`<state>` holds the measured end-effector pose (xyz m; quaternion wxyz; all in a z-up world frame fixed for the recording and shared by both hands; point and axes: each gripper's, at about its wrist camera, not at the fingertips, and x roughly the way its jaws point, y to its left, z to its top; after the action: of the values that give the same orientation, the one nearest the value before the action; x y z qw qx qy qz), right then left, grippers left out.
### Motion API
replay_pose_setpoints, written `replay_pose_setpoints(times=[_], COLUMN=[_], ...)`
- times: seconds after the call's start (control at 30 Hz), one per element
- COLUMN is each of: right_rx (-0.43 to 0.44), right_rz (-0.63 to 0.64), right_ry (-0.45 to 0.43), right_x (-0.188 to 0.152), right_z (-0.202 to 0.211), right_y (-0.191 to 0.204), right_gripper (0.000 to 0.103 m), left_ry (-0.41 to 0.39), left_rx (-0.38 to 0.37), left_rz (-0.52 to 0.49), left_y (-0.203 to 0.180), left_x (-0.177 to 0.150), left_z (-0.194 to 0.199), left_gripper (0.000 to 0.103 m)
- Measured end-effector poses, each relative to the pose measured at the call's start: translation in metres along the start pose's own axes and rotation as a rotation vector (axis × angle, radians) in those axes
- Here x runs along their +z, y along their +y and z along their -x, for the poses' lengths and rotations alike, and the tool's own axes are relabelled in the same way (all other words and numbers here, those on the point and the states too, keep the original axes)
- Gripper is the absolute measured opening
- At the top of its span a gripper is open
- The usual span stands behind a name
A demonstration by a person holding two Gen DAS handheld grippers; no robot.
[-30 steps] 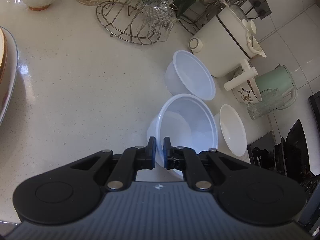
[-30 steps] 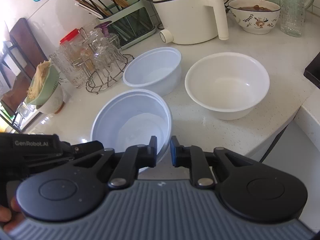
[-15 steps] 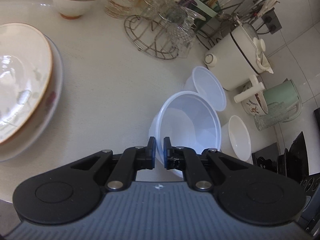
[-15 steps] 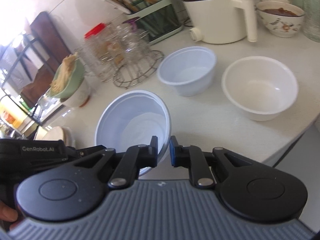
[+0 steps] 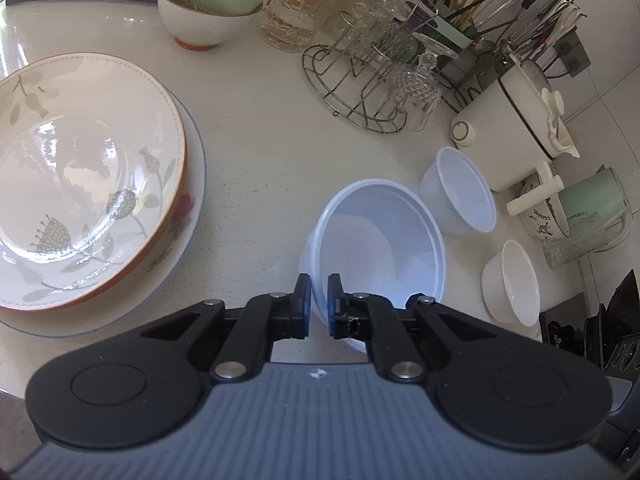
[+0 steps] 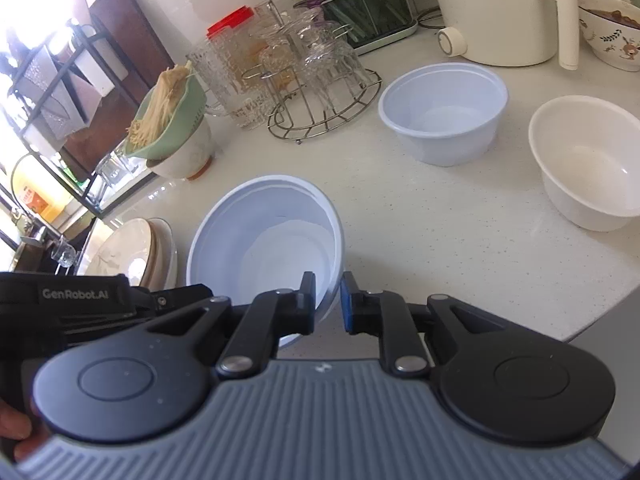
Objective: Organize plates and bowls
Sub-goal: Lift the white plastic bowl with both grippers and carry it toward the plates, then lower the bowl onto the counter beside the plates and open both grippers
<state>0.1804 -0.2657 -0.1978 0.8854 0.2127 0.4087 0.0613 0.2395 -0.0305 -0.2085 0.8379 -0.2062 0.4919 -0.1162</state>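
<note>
A: Between the left gripper's (image 5: pixel 319 305) fingers sits the near rim of the big bowl (image 5: pixel 384 240); jaws narrow, pinched on that rim. Confirm from the other side?

B: Confirmed. Right gripper (image 6: pixel 327 303) has the same bowl (image 6: pixel 272 236) by the rim, one finger inside the wall, one outside, gap small. Pad contact on the outer side is hard to judge; the bowl wall hides the inner pad.

A: Bowl position: tilted, mouth toward both cameras, over the counter (image 5: pixel 256 168). Its underside is hidden, so I cannot tell whether it touches the counter.

B: Possibly more than one bowl nested, since the rim looks doubled in the right view. Not certain.

A: Outward. Small bowl (image 5: pixel 464 192) stands upright just beyond, white bowl (image 5: pixel 512 284) beside it toward the counter edge, the two apart.

B: Same in my view: small bowl (image 6: pixel 444 112), white bowl (image 6: pixel 588 168) cut off at the frame's right edge.

A: Stacked plates (image 5: pixel 92 176) lie left, well apart from the held bowl; floral plate on top, lower plate shows as a rim only, left part cropped.

B: Plates (image 6: pixel 132 252) partly hidden behind the other gripper's body in my view. A hand (image 6: pixel 16 428) shows at the lower left corner, mostly cut off.

A: Glass rack (image 5: pixel 360 80) and cooker (image 5: pixel 508 128) stand at the back. Window glare washes out the right view's upper left.
</note>
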Motion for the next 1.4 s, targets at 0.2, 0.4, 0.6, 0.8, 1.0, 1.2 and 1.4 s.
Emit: replay_pose_setpoints(times=[0.2, 0.4, 0.6, 0.8, 1.0, 1.2, 1.4], right_rx=[0.008, -0.016, -0.016, -0.024, -0.034, -0.047, -0.043], right_rz=[-0.003, 0.007, 0.022, 0.066, 0.126, 0.138, 0.146], right_ry=[0.022, -0.015, -0.035, -0.088, -0.147, -0.199, -0.243], right_x=[0.002, 0.009, 0.017, 0.027, 0.039, 0.04, 0.04], right_z=[-0.003, 0.004, 0.02, 0.05, 0.083, 0.111, 0.139], right_y=[0.002, 0.003, 0.002, 0.009, 0.016, 0.016, 0.013], right_gripper=[0.017, 0.038, 0.038, 0.038, 0.038, 0.038, 0.038], left_ry=[0.039, 0.053, 0.03, -0.021, -0.048, -0.089, -0.146], left_rx=[0.038, 0.091, 0.126, 0.125, 0.124, 0.098, 0.133], left_rz=[-0.038, -0.076, -0.096, -0.13, -0.165, -0.19, -0.251], left_y=[-0.004, -0.012, -0.019, -0.035, -0.05, -0.067, -0.091], left_x=[0.004, 0.004, 0.01, 0.02, 0.023, 0.019, 0.004], left_z=[-0.002, 0.002, 0.021, 0.051, 0.074, 0.099, 0.119], left_gripper=[0.011, 0.026, 0.029, 0.03, 0.03, 0.03, 0.03])
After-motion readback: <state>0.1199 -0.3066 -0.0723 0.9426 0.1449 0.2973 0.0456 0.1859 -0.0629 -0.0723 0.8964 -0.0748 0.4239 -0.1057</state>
